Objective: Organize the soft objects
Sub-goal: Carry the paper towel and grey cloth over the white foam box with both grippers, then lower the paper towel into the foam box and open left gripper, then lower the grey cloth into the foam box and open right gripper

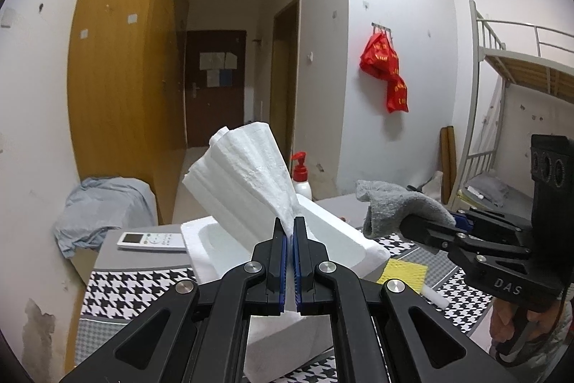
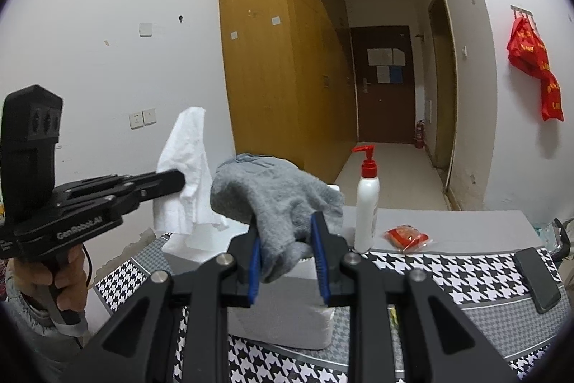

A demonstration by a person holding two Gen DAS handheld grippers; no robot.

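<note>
My left gripper (image 1: 289,232) is shut on a white cloth (image 1: 244,174) and holds it up above a white foam box (image 1: 344,243) on the houndstooth table. The cloth (image 2: 186,174) and left gripper (image 2: 179,183) also show at the left of the right wrist view. My right gripper (image 2: 287,246) is shut on a grey sock (image 2: 276,196), held above the same foam box (image 2: 287,322). In the left wrist view the sock (image 1: 398,203) hangs from the right gripper (image 1: 412,225) at the right.
A white pump bottle with a red top (image 2: 367,200), a red packet (image 2: 407,237) and a dark phone (image 2: 536,279) lie on the table (image 2: 448,275). A remote (image 1: 150,240), a yellow sponge (image 1: 403,273) and a blue-grey cloth on a seat (image 1: 100,203) show in the left view.
</note>
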